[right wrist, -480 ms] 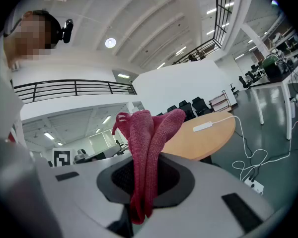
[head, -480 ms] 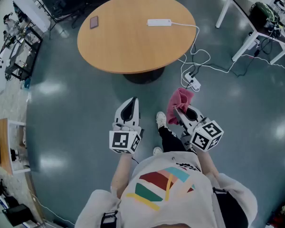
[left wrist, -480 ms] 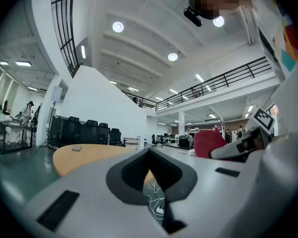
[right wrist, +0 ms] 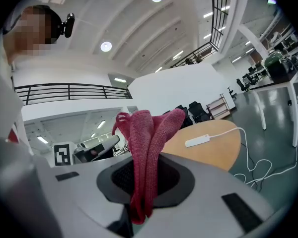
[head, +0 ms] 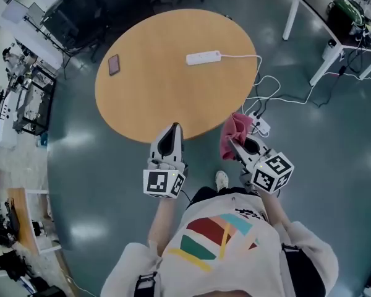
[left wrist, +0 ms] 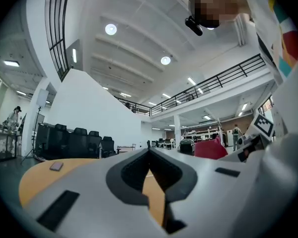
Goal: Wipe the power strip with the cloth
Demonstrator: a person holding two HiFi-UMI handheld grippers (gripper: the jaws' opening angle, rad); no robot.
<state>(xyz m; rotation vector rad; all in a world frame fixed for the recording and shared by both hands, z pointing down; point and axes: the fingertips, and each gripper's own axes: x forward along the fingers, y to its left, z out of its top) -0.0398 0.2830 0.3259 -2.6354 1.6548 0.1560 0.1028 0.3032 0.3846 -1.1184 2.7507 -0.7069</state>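
Observation:
A white power strip (head: 203,57) lies on the far side of a round wooden table (head: 154,104), its cable running off the right edge. In the right gripper view the power strip (right wrist: 203,141) shows ahead on the tabletop. My right gripper (head: 234,145) is shut on a pink-red cloth (head: 235,130), which stands up bunched between its jaws (right wrist: 148,133); it is held over the floor just off the table's near right edge. My left gripper (head: 172,131) is shut and empty, its tip over the table's near edge; its closed jaws are seen in the left gripper view (left wrist: 149,156).
A small dark phone (head: 114,64) lies on the table's left part. A second power strip (head: 260,126) with loose white cables is on the floor to the right. A white desk (head: 321,23) stands at the back right, black chairs (head: 80,14) at the back left, racks along the left.
The person has stepped forward: the table now lies much nearer, with the left gripper's tip reaching its edge. Both grippers keep their pose, and the cloth stays in the right one.

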